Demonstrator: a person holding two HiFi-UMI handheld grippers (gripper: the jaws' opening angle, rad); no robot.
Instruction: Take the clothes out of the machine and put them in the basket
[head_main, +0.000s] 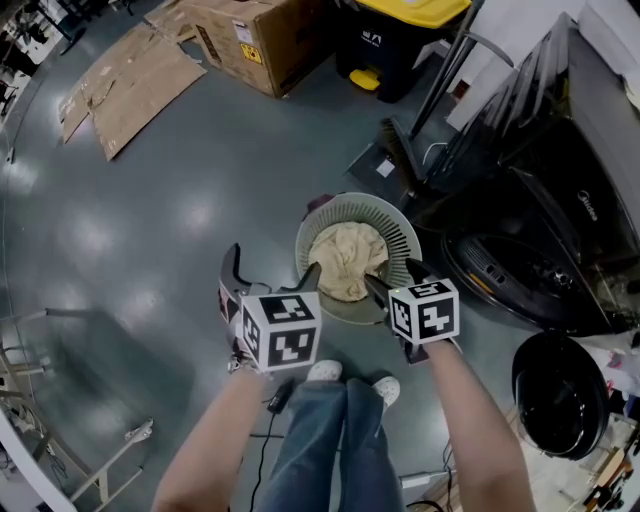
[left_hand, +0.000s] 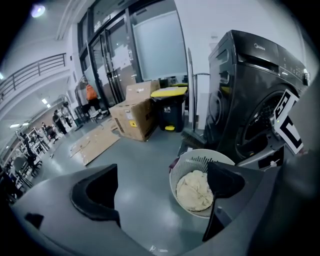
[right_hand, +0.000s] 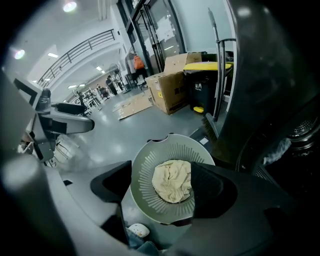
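Note:
A round pale basket (head_main: 402, 232) stands on the grey floor in front of the dark washing machine (head_main: 560, 200). A cream cloth (head_main: 347, 258) lies crumpled in it. My right gripper (head_main: 395, 278) hangs over the basket's near right rim, open, with nothing between its fingers. In the right gripper view the cloth (right_hand: 172, 180) lies below the gripper (right_hand: 162, 182), inside the basket (right_hand: 170, 145). My left gripper (head_main: 272, 275) is open and empty, just left of the basket. Its own view shows the basket (left_hand: 200, 157) and cloth (left_hand: 194, 192) past the gripper (left_hand: 160, 192).
The machine's round black door (head_main: 560, 395) hangs open at lower right. A cardboard box (head_main: 255, 35), flattened cardboard (head_main: 130, 80) and a black bin with a yellow lid (head_main: 395, 40) sit further back. The person's shoes (head_main: 325, 372) are just behind the basket.

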